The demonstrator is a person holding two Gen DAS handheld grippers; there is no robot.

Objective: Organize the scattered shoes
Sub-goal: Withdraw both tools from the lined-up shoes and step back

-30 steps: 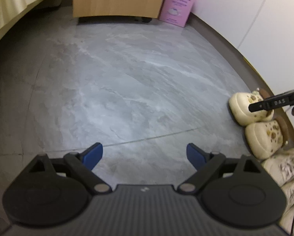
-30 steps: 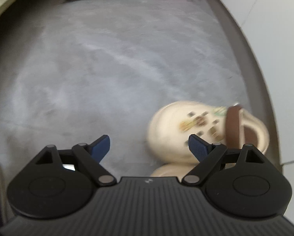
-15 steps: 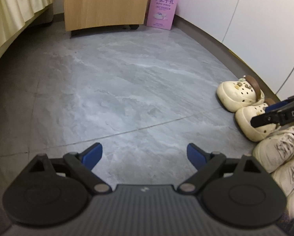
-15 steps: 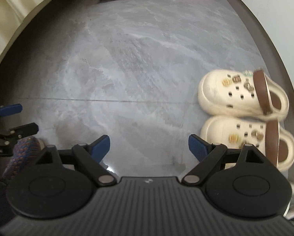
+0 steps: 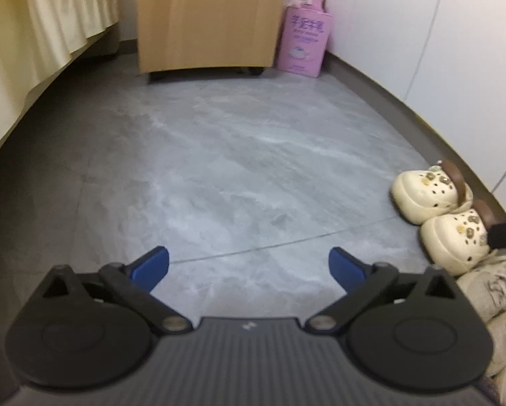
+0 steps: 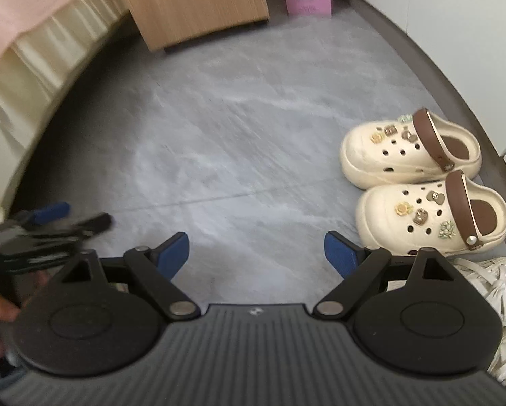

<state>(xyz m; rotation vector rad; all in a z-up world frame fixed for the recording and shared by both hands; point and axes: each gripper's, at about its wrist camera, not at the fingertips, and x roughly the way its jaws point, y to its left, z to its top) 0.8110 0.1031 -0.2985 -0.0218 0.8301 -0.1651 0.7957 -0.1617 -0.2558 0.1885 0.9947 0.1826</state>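
Two cream clogs with brown straps and charms stand side by side by the right wall: the far clog point(image 6: 401, 152) point(image 5: 425, 193) and the near clog point(image 6: 425, 216) point(image 5: 456, 237). White sneakers point(image 6: 496, 287) point(image 5: 489, 291) line up just nearer, partly hidden behind the gripper bodies. My left gripper point(image 5: 249, 265) is open over bare grey floor, well left of the shoes. My right gripper point(image 6: 256, 253) is open too, empty, its right fingertip point(image 6: 339, 253) just left of the near clog. The left gripper point(image 6: 46, 223) also shows blurred at the left of the right wrist view.
A wooden cabinet point(image 5: 205, 17) and a pink carton point(image 5: 303, 44) stand at the far wall. A bed with a cream skirt point(image 5: 33, 40) runs along the left. A white wall with dark baseboard point(image 5: 422, 115) curves along the right. Grey marble floor point(image 5: 236, 176) lies between.
Both grippers have lifted and pulled back from the clogs, so more of the room and the sneakers shows. The clogs now sit paired by the wall; both grippers stay open.
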